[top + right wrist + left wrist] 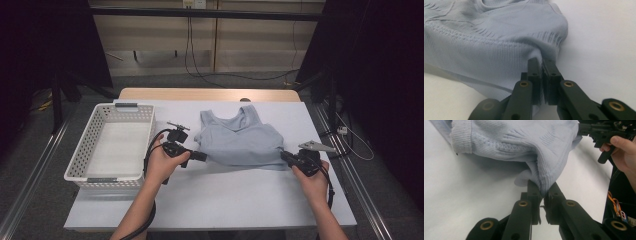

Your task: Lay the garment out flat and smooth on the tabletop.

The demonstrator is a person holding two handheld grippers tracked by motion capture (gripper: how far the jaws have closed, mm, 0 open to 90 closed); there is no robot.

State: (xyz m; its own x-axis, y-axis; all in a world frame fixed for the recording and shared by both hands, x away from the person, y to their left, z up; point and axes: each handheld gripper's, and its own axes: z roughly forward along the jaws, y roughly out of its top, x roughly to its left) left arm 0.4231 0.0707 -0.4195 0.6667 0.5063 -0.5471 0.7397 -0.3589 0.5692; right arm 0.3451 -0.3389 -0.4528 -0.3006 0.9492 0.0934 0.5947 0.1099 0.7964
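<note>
My left hand-held gripper pinches the near-left hem corner of the pale blue knit top; right hand-held gripper pinches its near-right corner. Top lies mid-worktop, white basket left.

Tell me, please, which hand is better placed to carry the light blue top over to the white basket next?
Left, probably. The left gripper pinches the top at the hem corner nearest the white basket; the right gripper pinches the far corner, a longer way across the table.
</note>
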